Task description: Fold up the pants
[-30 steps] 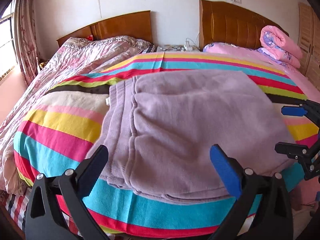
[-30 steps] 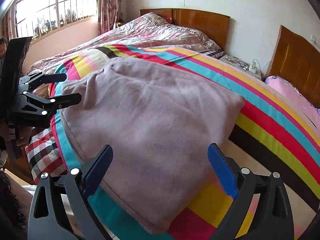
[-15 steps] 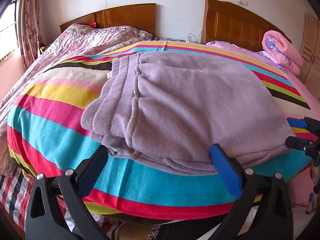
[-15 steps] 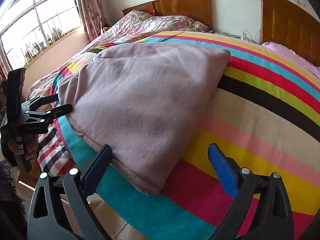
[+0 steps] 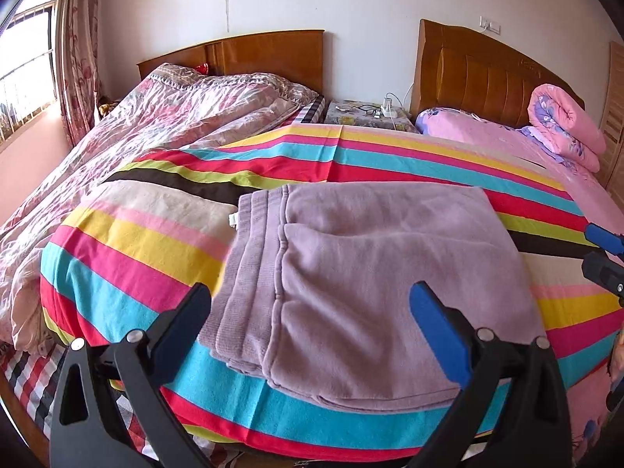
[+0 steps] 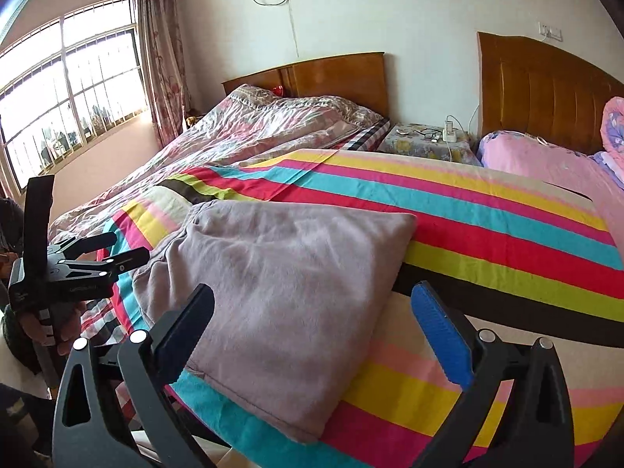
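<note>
**Folded pants lie on the striped sheet, both grippers spread and empty**

Left wrist view: The left gripper [image 5: 312, 319] fills the lower edge, its two black plastic fingers splayed wide with nothing between them; the finger at 5 o'clock carries a flat blue pad, the one at 7 o'clock is dark. Past the tips, at centre, lie the pants [image 5: 362, 284], a soft mauve fleece folded into a thick, roughly rectangular stack. The ribbed waistband runs down the stack's left side, and layered edges show along the near hem. They rest on a striped sheet [image 5: 148, 241], smooth cotton in bands of pink, yellow, cyan, red, cream and black. At 3 o'clock the right gripper [image 5: 602, 249] pokes in from the frame edge, apart from the pants. At 10 o'clock a crinkled, glossy floral quilt [image 5: 163, 117] is heaped before a polished wooden headboard [image 5: 265, 54]. At 2 o'clock sits a rolled pink blanket [image 5: 565, 124].

Right wrist view: The right gripper [image 6: 312, 323] likewise holds its fingers far apart, gripping nothing. The pants [image 6: 280, 280] lie at centre, a fuzzy slab with one squared corner pointing to 2 o'clock and a stitched hem nearest the camera. At 9 o'clock the left gripper [image 6: 101, 253] hangs just beside the pants' edge, fingers parted, its handle held in a hand [image 6: 58, 327]. A barred window [image 6: 70, 89] glows at 10 o'clock.
</note>
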Available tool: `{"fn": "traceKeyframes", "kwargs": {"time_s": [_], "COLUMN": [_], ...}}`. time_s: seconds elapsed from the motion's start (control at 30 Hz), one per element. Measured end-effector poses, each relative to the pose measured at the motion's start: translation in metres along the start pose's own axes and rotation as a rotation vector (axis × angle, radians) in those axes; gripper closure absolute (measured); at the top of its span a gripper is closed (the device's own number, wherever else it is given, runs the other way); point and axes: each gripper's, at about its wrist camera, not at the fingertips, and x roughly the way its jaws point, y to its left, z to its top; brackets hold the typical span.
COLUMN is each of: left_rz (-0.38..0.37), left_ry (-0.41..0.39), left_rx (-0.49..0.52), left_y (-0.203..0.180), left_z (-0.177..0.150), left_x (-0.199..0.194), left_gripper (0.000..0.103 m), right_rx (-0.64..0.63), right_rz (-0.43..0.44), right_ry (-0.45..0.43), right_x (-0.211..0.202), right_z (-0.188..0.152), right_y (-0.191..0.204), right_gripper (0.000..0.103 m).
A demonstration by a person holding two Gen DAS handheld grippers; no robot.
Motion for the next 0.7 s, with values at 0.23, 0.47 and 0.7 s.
{"fn": "traceKeyframes", "kwargs": {"time_s": [0.23, 0.47, 0.7], "left_rz": [0.013, 0.026, 0.048], "left_ry": [0.032, 0.068, 0.092], "left_rx": [0.028, 0.008, 0.008], "left_y": [-0.004, 0.006, 0.012], "left_z": [-0.001, -0.004, -0.001], "left_x": [0.024, 0.039, 0.054], "left_gripper": [0.001, 0.001, 0.001], "right_rx": [-0.076, -0.076, -0.097], "right_rz": [0.032, -0.006, -0.060], "right_ry": [0.069, 0.168, 0.253], "right_x": [0.060, 0.148, 0.208], "right_z": [0.016, 0.060, 0.078], "right_y": [0.019, 0.005, -0.002], "right_gripper": [0.005, 0.005, 0.005]}}
